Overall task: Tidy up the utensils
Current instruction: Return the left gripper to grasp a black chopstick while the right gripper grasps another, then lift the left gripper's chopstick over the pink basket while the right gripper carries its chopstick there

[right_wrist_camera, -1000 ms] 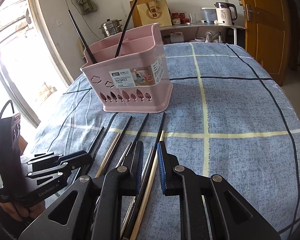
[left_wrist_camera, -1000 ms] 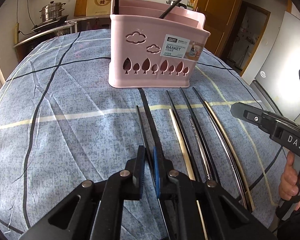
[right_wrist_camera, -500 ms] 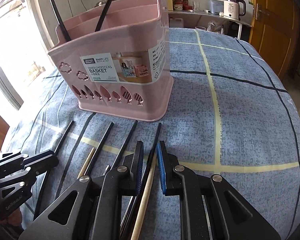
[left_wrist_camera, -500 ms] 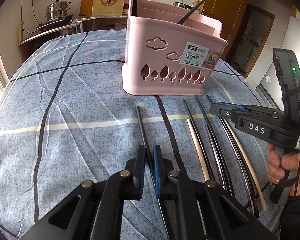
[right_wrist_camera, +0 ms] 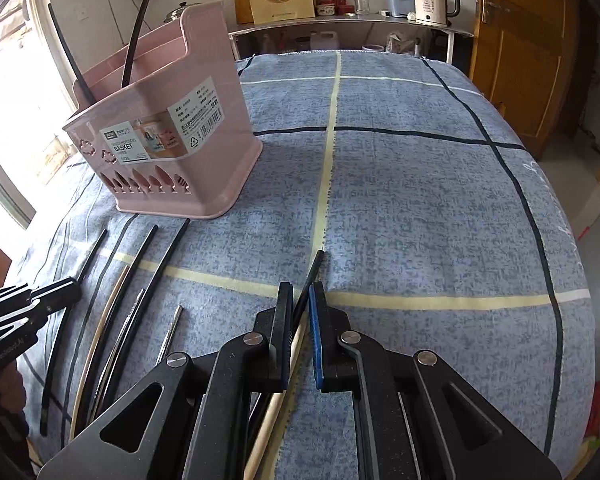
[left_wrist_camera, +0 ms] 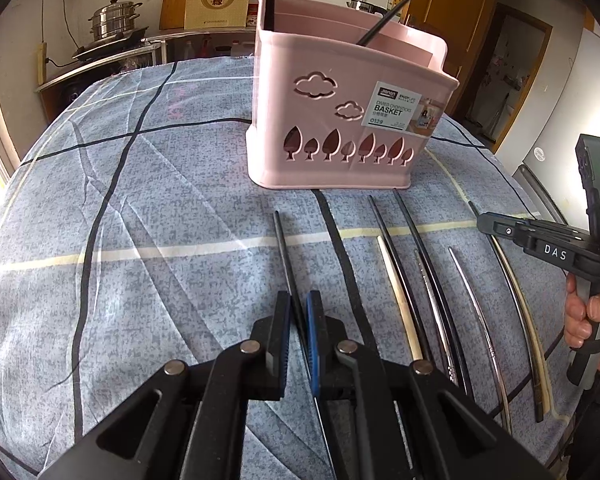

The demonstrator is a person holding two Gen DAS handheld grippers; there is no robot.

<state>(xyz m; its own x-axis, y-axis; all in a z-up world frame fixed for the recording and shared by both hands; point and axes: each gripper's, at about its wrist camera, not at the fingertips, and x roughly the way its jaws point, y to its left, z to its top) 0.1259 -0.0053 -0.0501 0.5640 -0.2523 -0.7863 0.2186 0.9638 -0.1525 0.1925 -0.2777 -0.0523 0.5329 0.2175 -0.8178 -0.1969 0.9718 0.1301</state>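
So far only two black chopsticks (left_wrist_camera: 392, 10) stand in the pink basket (left_wrist_camera: 340, 120) at the far side of the blue checked cloth (left_wrist_camera: 140, 240), while several more, black, pale wood and metal, lie in a row in front of it. From left to right, the left gripper (left_wrist_camera: 298, 328) is clamped on the leftmost black chopstick (left_wrist_camera: 282, 248), and the right gripper (right_wrist_camera: 300, 320) is pinched on a black chopstick (right_wrist_camera: 312, 276) at the row's right end, so most of the sorting seems left.

A pink plastic chopstick basket (left_wrist_camera: 340, 120) stands upright with two black chopsticks (left_wrist_camera: 392, 12) inside. More black, pale wooden and metal chopsticks (left_wrist_camera: 432, 292) lie side by side before it.
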